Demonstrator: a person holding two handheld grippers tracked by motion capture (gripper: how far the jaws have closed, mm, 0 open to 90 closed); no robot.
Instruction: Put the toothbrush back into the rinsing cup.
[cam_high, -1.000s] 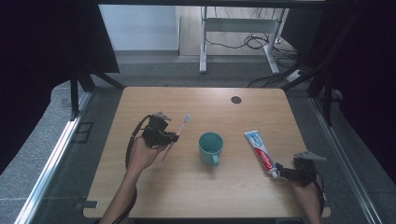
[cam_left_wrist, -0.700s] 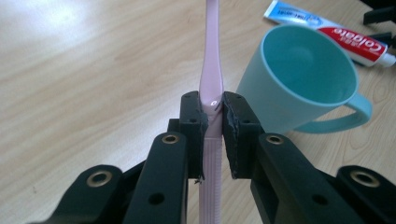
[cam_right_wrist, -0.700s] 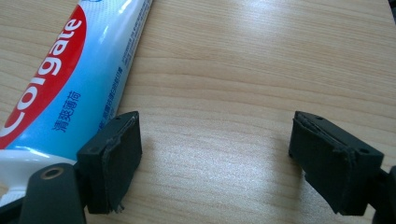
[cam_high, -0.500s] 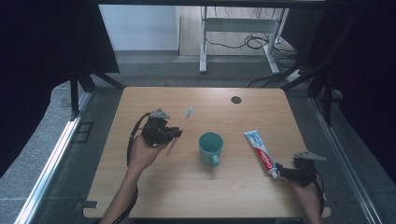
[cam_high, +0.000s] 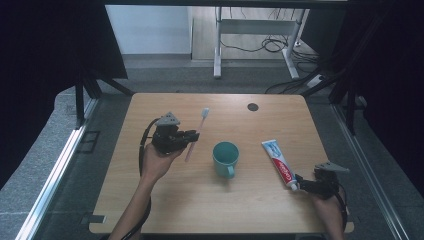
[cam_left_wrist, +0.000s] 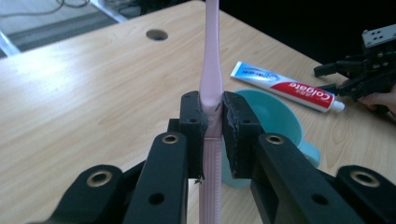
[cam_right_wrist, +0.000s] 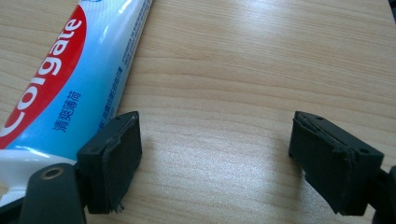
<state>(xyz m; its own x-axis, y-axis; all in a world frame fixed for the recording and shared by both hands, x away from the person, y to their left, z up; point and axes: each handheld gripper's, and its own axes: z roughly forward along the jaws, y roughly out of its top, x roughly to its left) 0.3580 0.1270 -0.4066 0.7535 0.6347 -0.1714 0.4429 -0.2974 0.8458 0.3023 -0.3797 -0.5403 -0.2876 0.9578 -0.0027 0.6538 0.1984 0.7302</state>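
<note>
One pink toothbrush (cam_left_wrist: 211, 93) clamped in the left gripper (cam_high: 192, 137), held above the worktop's (cam_high: 150, 200) left half. One teal mug (cam_high: 225, 158) at centre. One toothpaste tube (cam_high: 279, 162) near the right edge; right gripper (cam_high: 299, 182) open, empty, beside its cap.

Each gripper is black. The left gripper (cam_high: 192, 136) has a grey three-cornered plate on top and a black cable that loops down beside the bare arm. Its fingers (cam_left_wrist: 238, 122) are blocky, with small brass-ringed holes lower down. The right gripper (cam_high: 300, 181) has a grey plate too. Its fingers (cam_right_wrist: 119, 151) have flat, worn pads.
</note>
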